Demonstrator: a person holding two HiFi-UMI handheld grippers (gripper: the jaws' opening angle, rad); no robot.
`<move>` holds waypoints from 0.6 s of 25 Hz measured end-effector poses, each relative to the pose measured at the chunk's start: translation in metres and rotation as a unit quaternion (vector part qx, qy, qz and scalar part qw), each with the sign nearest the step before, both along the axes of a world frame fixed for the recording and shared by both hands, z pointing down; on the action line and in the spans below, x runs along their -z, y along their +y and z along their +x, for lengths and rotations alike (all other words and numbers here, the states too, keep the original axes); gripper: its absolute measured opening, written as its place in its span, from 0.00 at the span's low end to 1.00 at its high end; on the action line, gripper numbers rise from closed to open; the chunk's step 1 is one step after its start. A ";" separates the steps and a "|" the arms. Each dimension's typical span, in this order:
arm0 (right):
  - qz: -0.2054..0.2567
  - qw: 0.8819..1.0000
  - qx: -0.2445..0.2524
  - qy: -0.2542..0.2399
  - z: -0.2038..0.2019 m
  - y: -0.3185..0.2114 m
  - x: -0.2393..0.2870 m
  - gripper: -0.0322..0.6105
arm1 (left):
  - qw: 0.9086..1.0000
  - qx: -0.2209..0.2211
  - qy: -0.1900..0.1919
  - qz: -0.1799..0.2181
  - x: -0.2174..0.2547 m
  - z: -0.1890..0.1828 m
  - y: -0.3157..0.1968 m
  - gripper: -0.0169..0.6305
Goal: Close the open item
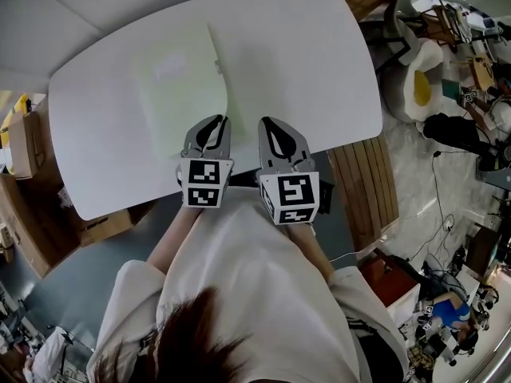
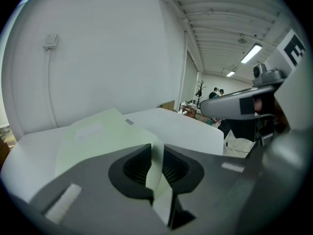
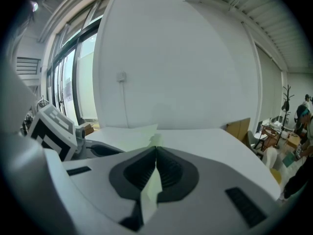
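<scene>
A pale green folder (image 1: 177,82) lies on the white table (image 1: 311,70), with a fold line running along its right side. My left gripper (image 1: 213,124) is at the folder's near edge. In the left gripper view its jaws (image 2: 156,168) are shut on a pale green sheet (image 2: 157,160) of the folder (image 2: 98,131). My right gripper (image 1: 271,126) is just to the right. In the right gripper view it (image 3: 155,168) is also shut on a pale green sheet (image 3: 152,187). How the sheet runs under the right gripper is hard to see from above.
The table's near edge (image 1: 239,183) is right in front of the person. A slatted wooden bench (image 1: 366,186) stands at the right, with an egg-shaped cushion (image 1: 421,82) and cluttered gear beyond it. Cardboard boxes (image 1: 24,146) sit at the left.
</scene>
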State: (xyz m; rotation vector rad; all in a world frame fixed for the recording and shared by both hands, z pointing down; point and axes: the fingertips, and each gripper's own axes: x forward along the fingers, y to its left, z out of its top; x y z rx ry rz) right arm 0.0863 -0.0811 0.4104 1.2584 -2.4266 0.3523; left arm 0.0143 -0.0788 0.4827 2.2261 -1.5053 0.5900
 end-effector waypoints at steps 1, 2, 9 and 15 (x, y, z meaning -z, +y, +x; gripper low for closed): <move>-0.001 1.000 -0.001 0.000 0.001 -0.001 0.000 0.06 | 1.000 -0.001 0.000 -0.001 -0.001 0.001 -0.001 0.09; -0.001 1.000 -0.001 0.000 0.001 -0.002 -0.001 0.07 | 1.000 -0.002 0.000 -0.002 -0.001 0.001 -0.002 0.09; -0.005 1.000 -0.006 0.001 0.005 -0.008 -0.005 0.06 | 1.000 -0.010 -0.001 -0.013 -0.010 0.006 -0.007 0.09; -0.011 1.000 -0.010 0.003 0.007 -0.011 -0.008 0.07 | 1.000 -0.019 -0.003 -0.023 -0.018 0.010 -0.010 0.09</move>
